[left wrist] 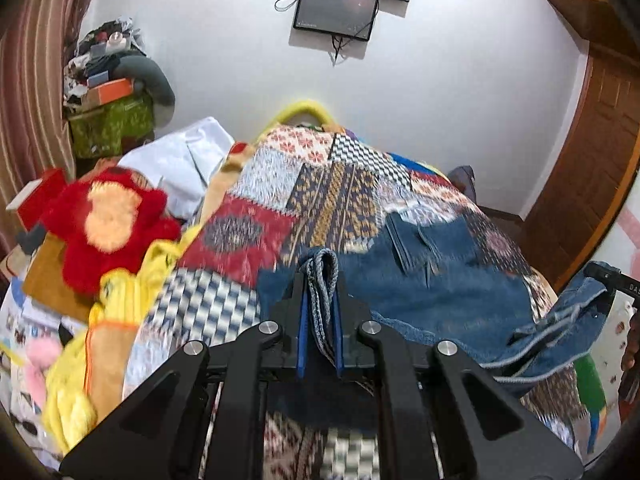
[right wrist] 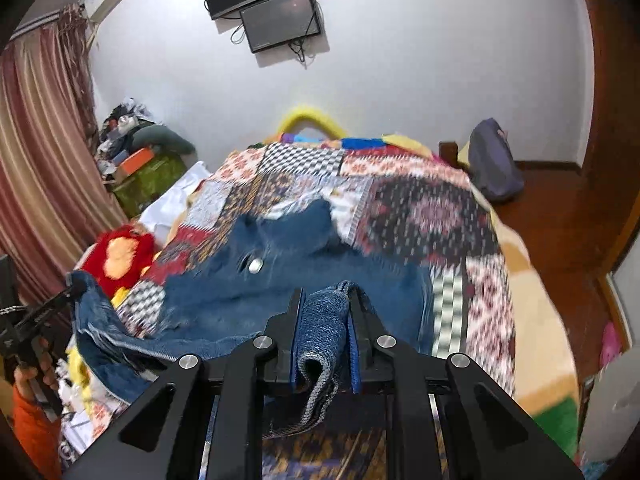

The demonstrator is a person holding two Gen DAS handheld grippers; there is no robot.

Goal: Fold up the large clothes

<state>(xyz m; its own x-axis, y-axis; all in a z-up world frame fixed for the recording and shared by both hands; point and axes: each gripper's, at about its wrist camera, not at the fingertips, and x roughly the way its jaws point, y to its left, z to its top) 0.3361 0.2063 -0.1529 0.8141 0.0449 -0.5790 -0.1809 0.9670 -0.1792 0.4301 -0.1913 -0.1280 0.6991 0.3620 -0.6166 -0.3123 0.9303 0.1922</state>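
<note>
Ahead of both tongs, left tongs and right tongs each clamped on a hem of the jeans, waistband lying farthest away on the bed.

Patchwork-covered bed bears jeans, red plush.

**Jeans across the near end of the bed**

The jeans lie on the quilt near the bed's near edge, their near hem lifted off it at two points. A plush toy sits at the bed's left edge. Two screens hang on the wall beyond the far edge.
</note>
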